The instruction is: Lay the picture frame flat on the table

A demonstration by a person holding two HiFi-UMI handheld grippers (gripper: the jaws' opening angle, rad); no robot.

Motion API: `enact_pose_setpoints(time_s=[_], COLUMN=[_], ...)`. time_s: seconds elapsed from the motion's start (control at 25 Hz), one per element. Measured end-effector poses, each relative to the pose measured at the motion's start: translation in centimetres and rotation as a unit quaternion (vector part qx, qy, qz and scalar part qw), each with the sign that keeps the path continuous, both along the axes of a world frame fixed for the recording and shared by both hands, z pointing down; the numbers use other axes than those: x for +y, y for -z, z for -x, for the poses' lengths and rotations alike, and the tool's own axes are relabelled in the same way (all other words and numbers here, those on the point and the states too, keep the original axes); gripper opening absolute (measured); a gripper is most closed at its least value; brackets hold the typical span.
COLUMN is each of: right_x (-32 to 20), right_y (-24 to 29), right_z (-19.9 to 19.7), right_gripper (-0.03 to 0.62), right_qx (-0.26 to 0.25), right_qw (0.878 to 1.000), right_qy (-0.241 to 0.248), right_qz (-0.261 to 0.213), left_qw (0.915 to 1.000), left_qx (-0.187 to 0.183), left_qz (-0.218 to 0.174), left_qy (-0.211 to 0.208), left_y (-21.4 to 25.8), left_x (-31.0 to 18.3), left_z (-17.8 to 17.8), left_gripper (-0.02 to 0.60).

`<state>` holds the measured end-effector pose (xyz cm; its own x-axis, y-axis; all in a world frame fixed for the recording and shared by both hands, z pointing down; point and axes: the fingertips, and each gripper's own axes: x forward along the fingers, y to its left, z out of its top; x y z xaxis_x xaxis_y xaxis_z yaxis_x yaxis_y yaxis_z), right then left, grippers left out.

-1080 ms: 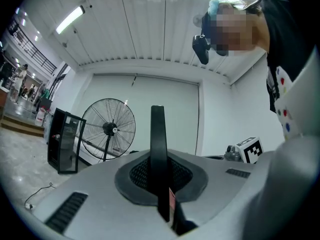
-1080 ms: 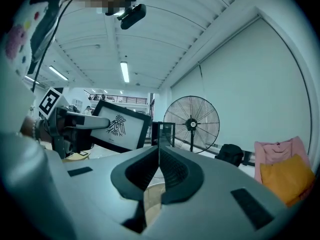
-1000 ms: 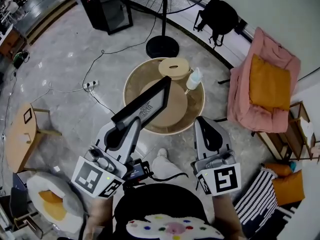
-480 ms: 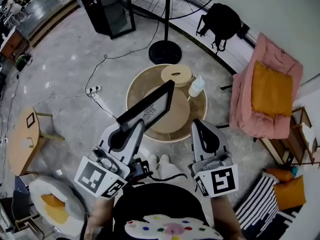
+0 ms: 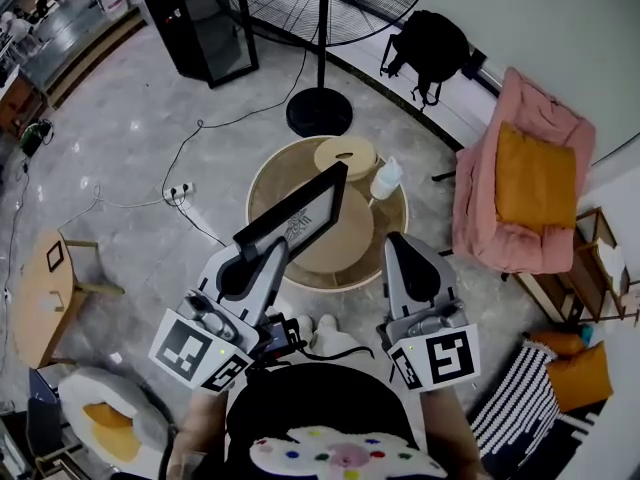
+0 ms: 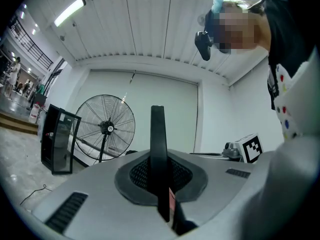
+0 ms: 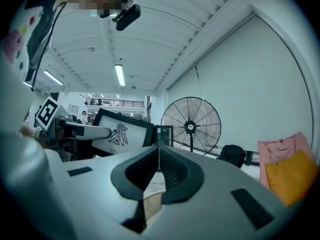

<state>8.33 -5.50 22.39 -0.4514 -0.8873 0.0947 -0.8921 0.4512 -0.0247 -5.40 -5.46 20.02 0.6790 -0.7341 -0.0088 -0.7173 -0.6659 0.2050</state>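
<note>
A black picture frame [image 5: 297, 213] with a bird print [image 7: 119, 134] is held up, tilted, over the near left part of the round beige table [image 5: 262, 173]. My left gripper [image 5: 272, 250] is shut on the frame's lower edge. In the left gripper view the frame [image 6: 158, 134] stands edge-on between the pads of the left gripper [image 6: 160, 161]. My right gripper [image 5: 399, 241] hovers at the table's near right rim, shut and empty. In the right gripper view the right gripper [image 7: 158, 151] shows its pads pressed together.
On the table's far side sit a round wooden stool top [image 5: 346, 155] and a white bottle [image 5: 386, 178]. A standing fan [image 5: 320, 113] is behind the table. A pink armchair [image 5: 478, 183] with an orange cushion is on the right. A cable [image 5: 185, 183] crosses the floor on the left.
Both grippers have shifted slightly over the near edge of the table, and the frame has stayed in the left one. Neither grip has changed.
</note>
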Motion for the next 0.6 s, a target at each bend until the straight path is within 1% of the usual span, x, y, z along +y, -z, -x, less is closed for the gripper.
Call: enact_pose_setpoints(time_s=[0.16, 0.32, 0.36, 0.44, 0.6], right_x=[-0.3, -0.5, -0.6, -0.7, -1.1], right_y=[0.1, 0.0, 0.0, -0.1, -0.4], right_z=[0.4, 1.1, 1.4, 1.7, 2.0], right_gripper=[0.037, 0.04, 0.052, 0.111, 0.14], right_qx=[-0.01, -0.013, -0.012, -0.012, -0.021], right_qw=[1.0, 1.0, 0.999, 0.999, 0.998], right_qy=[0.007, 0.027, 0.034, 0.044, 0.054], right_qz=[-0.003, 0.001, 0.002, 0.005, 0.012], left_qw=[1.0, 0.9998, 0.9997, 0.9995, 0.9976], left_qx=[0.002, 0.006, 0.008, 0.011, 0.023], left_qz=[-0.001, 0.0, 0.001, 0.002, 0.006], left_qy=[-0.01, -0.02, -0.022, -0.029, -0.065], left_y=[-0.1, -0.2, -0.2, -0.3, -0.6], left_x=[-0.3, -0.5, -0.6, -0.6, -0.4], left_z=[-0.2, -0.2, -0.2, -0.3, -0.8], left_gripper=[0.025, 0.025, 0.025, 0.025, 0.025])
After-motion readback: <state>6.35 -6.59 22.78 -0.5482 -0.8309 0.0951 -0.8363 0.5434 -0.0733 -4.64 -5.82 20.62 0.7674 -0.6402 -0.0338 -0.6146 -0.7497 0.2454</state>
